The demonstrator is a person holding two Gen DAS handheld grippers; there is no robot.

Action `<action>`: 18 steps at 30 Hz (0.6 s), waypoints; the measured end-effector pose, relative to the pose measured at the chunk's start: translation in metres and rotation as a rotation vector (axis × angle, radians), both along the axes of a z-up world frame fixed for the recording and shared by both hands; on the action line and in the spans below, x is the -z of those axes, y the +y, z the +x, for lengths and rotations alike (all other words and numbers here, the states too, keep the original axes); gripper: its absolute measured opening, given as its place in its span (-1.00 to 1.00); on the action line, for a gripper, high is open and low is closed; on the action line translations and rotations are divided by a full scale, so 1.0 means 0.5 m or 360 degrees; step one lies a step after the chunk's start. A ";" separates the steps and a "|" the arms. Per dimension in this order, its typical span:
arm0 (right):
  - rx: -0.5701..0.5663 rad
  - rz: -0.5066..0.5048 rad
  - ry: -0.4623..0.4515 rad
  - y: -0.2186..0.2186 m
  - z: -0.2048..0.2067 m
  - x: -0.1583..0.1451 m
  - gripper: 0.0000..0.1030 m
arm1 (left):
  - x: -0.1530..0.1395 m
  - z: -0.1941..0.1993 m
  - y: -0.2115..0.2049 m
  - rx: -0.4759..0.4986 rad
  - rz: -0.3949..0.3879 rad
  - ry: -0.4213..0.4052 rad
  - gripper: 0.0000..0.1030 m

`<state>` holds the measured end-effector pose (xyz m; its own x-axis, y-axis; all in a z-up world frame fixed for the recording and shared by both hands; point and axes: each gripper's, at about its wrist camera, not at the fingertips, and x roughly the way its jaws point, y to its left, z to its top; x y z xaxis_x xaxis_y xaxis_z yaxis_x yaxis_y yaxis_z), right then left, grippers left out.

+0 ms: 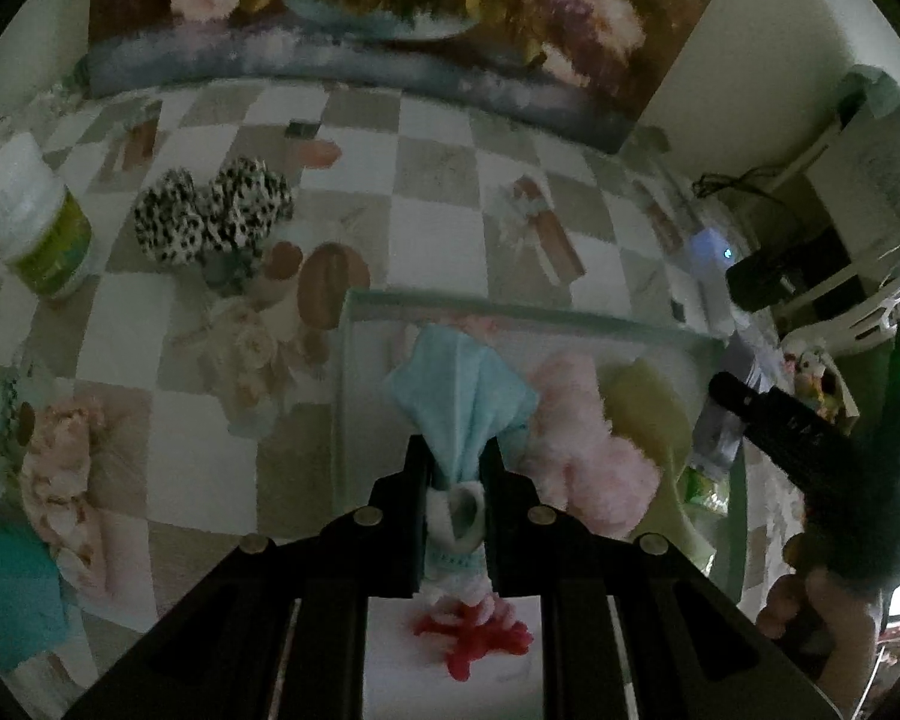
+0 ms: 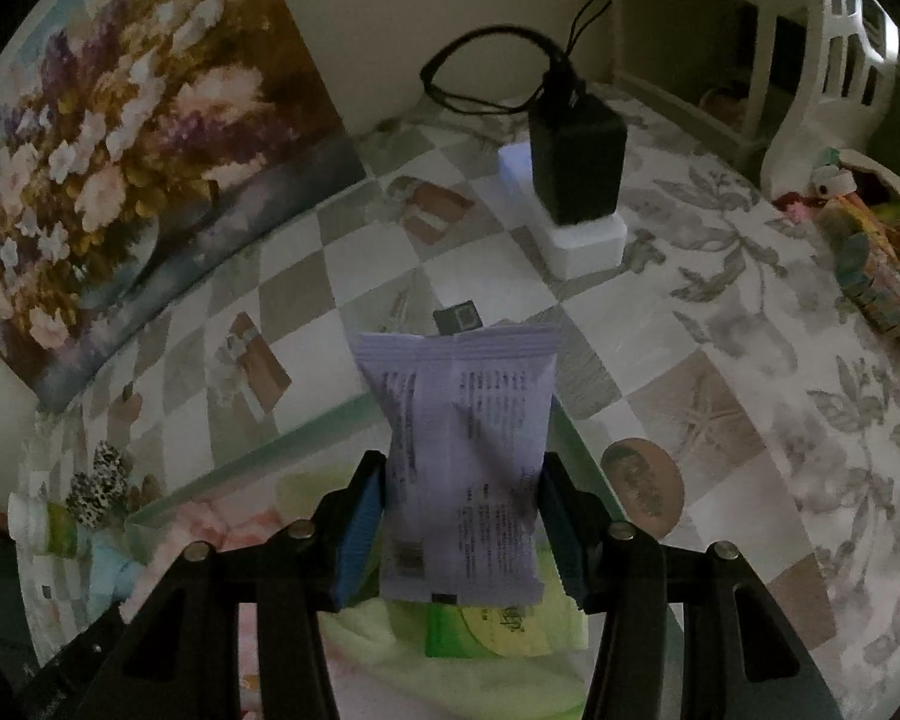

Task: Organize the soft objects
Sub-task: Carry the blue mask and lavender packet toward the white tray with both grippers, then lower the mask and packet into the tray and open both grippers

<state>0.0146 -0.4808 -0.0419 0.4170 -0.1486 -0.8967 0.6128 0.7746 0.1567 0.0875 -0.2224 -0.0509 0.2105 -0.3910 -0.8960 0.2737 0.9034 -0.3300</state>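
Nothing here reads clearly enough for me to spell out. The pale purple packet (image 2: 459, 462) in the centre of my right-hand view carries columns of small dark print and a code patch near its lower left, all too blurred to make out. Below it, a green packet (image 2: 498, 630) shows a round yellow emblem with unreadable script. In my left-hand view, the green label on the white-capped jar (image 1: 42, 234) at far left is illegible too.
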 end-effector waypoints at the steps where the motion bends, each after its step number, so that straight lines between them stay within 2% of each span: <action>1: -0.0007 0.0005 0.0009 0.001 0.001 0.002 0.04 | 0.006 -0.001 -0.001 -0.0001 0.0013 0.0018 -0.70; 7: -0.0013 0.0051 0.0128 0.003 0.005 0.026 0.04 | 0.033 -0.004 -0.009 0.0023 0.0113 0.0090 -0.70; 11: 0.0005 0.0085 0.0207 0.002 0.002 0.045 0.04 | 0.044 -0.005 -0.006 0.0009 0.0118 0.0123 -0.70; 14: 0.0019 0.0100 0.0217 -0.001 0.001 0.048 0.04 | 0.040 -0.005 -0.005 -0.0001 0.0133 0.0115 -0.63; 18: 0.0008 0.0092 0.0238 0.005 0.005 0.043 0.06 | 0.032 -0.005 -0.004 0.0002 0.0140 0.0113 -0.39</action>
